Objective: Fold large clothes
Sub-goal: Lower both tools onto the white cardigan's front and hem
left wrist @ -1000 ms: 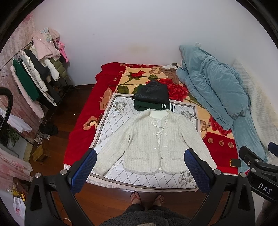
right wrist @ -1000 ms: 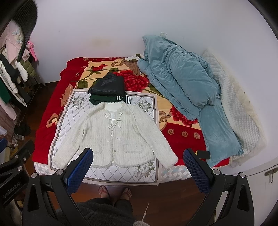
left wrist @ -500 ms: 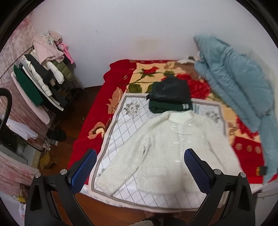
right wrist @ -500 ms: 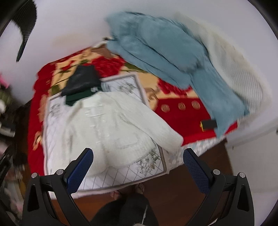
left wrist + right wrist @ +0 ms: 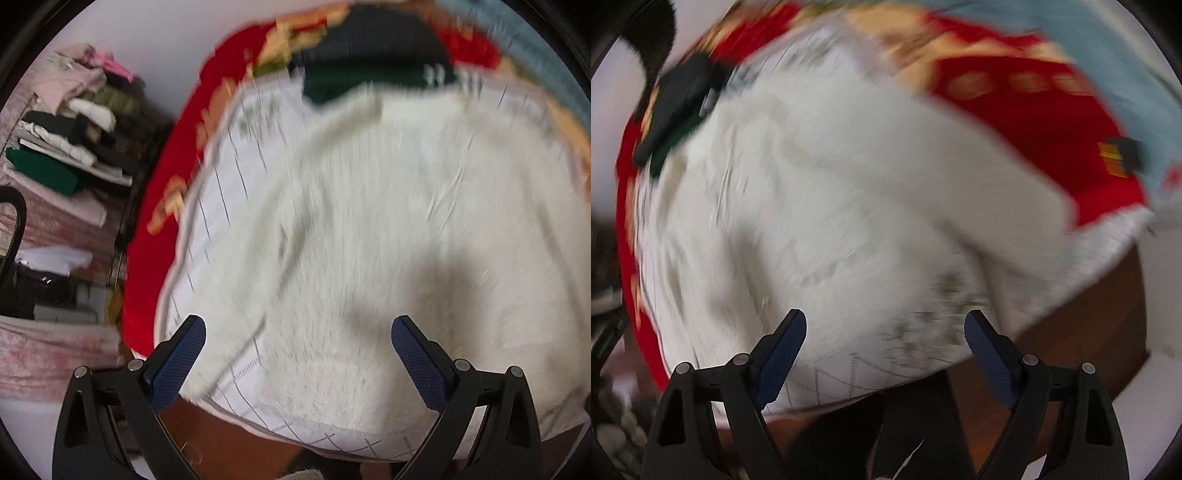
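Note:
A white fuzzy cardigan (image 5: 369,221) lies spread flat, front up, on a white quilted sheet (image 5: 236,369) on the bed; it also fills the right wrist view (image 5: 831,206). My left gripper (image 5: 297,350) is open and empty, close above the cardigan's lower left hem and sleeve. My right gripper (image 5: 884,343) is open and empty, close above the lower right hem, with the right sleeve (image 5: 979,173) stretching off to the upper right. Both views are motion-blurred.
Folded dark green and black clothes (image 5: 369,70) lie beyond the collar. A red floral blanket (image 5: 1034,122) covers the bed, a light blue duvet (image 5: 1126,66) on its right. A rack of clothes (image 5: 66,140) stands left. Wood floor (image 5: 1089,332) runs along the bed's near edge.
Both grippers have dropped from high above the bed toward the cardigan's lower hem, left to the left side and right to the right side. Both stay open. The cardigan has not moved.

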Available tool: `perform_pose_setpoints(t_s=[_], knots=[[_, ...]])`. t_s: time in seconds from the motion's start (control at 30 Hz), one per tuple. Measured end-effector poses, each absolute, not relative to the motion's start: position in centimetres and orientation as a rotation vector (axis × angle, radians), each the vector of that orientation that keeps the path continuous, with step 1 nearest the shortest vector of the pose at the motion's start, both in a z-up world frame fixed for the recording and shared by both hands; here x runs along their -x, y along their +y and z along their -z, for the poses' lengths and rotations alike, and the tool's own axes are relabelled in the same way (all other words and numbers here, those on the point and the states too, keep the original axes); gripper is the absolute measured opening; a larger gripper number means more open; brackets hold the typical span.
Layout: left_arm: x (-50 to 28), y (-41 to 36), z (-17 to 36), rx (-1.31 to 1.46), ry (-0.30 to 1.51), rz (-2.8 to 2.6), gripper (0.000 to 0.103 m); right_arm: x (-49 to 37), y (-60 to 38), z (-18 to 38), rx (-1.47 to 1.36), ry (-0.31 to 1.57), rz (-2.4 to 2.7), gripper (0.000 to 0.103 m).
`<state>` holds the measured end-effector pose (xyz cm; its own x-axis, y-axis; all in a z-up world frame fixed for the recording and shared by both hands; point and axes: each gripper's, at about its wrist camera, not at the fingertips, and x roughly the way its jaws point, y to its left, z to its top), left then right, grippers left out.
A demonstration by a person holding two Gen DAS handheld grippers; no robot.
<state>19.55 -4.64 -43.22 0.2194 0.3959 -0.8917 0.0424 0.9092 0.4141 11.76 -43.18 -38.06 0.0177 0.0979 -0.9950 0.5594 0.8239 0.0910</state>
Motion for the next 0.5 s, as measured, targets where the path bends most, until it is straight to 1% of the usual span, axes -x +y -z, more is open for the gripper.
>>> perform_pose_setpoints(t_s=[0.03,0.07,0.13,0.17,0.2,0.27,0.33,0.37,0.4,0.5], knots=[[-19.6,-4.5,44.5,-0.403,1.355,-0.264,0.103,-12.6,-41.9,40.5,-0.546,1.569,0.344,0.089],[-19.1,-4.1,47.0,-0.428,1.386,-0.283,0.103,-13.8,-40.3,43.8,-0.542,1.611,0.283,0.088],[-18.9,-4.0,50.2,-0.459,1.418,-0.305,0.103,-15.4,-37.9,47.9,-0.495,1.655,0.244,0.077],[-18.5,-3.5,52.3,-0.488,1.443,-0.320,0.103,-16.2,-36.6,50.2,-0.465,1.680,0.218,0.062],[-18.5,-3.3,53.4,-0.501,1.460,-0.327,0.103,-16.9,-35.2,53.0,-0.409,1.720,0.205,0.051],[-18.3,-2.6,55.2,-0.504,1.484,-0.340,0.103,-17.3,-33.4,56.6,-0.314,1.770,0.240,0.050],[-18.2,-2.0,55.8,-0.503,1.482,-0.332,0.103,-17.4,-32.1,57.1,-0.268,1.760,0.296,0.050],[-18.2,-1.8,56.0,-0.510,1.478,-0.327,0.103,-17.2,-31.1,57.0,-0.253,1.757,0.294,0.046],[-18.1,-1.7,56.0,-0.520,1.473,-0.325,0.103,-17.0,-30.6,57.1,-0.258,1.760,0.287,0.045],[-18.3,-2.1,56.4,-0.548,1.464,-0.303,0.103,-16.4,-29.7,57.4,-0.299,1.779,0.247,0.045]])
